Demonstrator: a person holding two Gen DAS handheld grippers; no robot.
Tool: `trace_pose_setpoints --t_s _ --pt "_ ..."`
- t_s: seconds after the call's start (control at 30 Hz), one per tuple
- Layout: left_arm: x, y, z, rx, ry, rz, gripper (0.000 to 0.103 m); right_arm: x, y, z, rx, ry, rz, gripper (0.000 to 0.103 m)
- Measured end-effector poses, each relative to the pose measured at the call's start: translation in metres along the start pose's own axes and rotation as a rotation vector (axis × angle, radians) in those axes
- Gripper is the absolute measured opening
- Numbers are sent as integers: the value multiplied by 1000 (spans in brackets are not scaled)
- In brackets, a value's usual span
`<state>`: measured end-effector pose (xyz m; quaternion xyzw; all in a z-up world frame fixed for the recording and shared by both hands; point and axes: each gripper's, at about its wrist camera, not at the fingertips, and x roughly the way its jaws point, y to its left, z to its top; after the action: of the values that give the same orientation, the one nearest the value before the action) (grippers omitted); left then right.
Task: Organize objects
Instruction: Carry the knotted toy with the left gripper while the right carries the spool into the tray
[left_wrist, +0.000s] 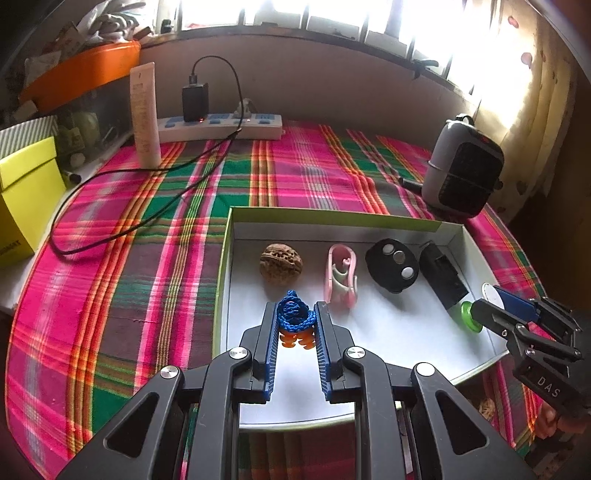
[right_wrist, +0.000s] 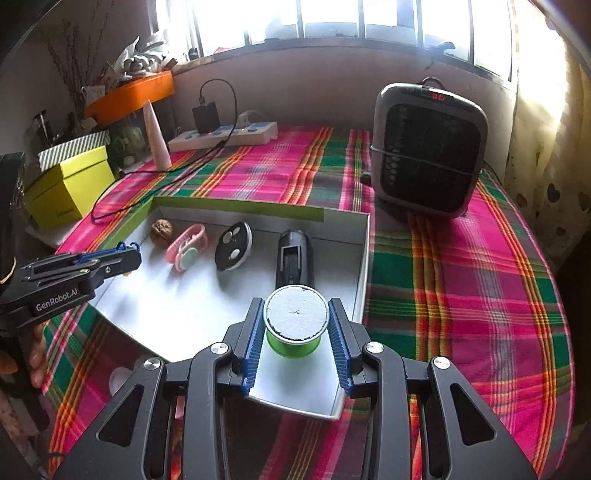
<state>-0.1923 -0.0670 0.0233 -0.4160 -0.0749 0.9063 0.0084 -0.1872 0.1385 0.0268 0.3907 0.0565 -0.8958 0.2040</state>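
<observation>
Both grippers were working over the shallow white box (left_wrist: 406, 332) on the plaid cloth (left_wrist: 147, 258).

From the left wrist, our left gripper (left_wrist: 296, 314) had its jaws drawn narrow around a knot of blue cord (left_wrist: 295, 314) with an orange piece (left_wrist: 295, 339) under it, low near the box's left wall. Beyond it lay a walnut (left_wrist: 281, 266), a pink clip (left_wrist: 341, 277), a black fob (left_wrist: 393, 265) and a black tube (left_wrist: 441, 275) in a row. We judged the cord should be set down in line before the walnut, then freed slowly so it would not snag on the ridged pads.

From the right wrist, our right gripper (right_wrist: 296, 321) clasped a green spool (right_wrist: 295, 325) by its sides, just in front of the black tube, near the box's right wall. We judged it wanted lowering flat before letting go, lest it roll.
</observation>
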Motion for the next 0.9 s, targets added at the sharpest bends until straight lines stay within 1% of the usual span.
trace_pose_setpoints --t_s 0.07,0.23,0.37,0.6,0.9 --pt "2 1 0 -3 2 2 17 2 2 0 -19 -1 -8 35" --pt "9 2 1 -7 13 9 17 8 2 0 -23 7 7 35" --pt "11 2 2 0 12 15 17 10 2 1 -36 -3 2 35" --pt "12 0 3 5 10 18 17 11 5 2 -58 -19 -28 35" --pt "15 -1 4 14 9 28 17 13 4 3 -67 -23 -40 35"
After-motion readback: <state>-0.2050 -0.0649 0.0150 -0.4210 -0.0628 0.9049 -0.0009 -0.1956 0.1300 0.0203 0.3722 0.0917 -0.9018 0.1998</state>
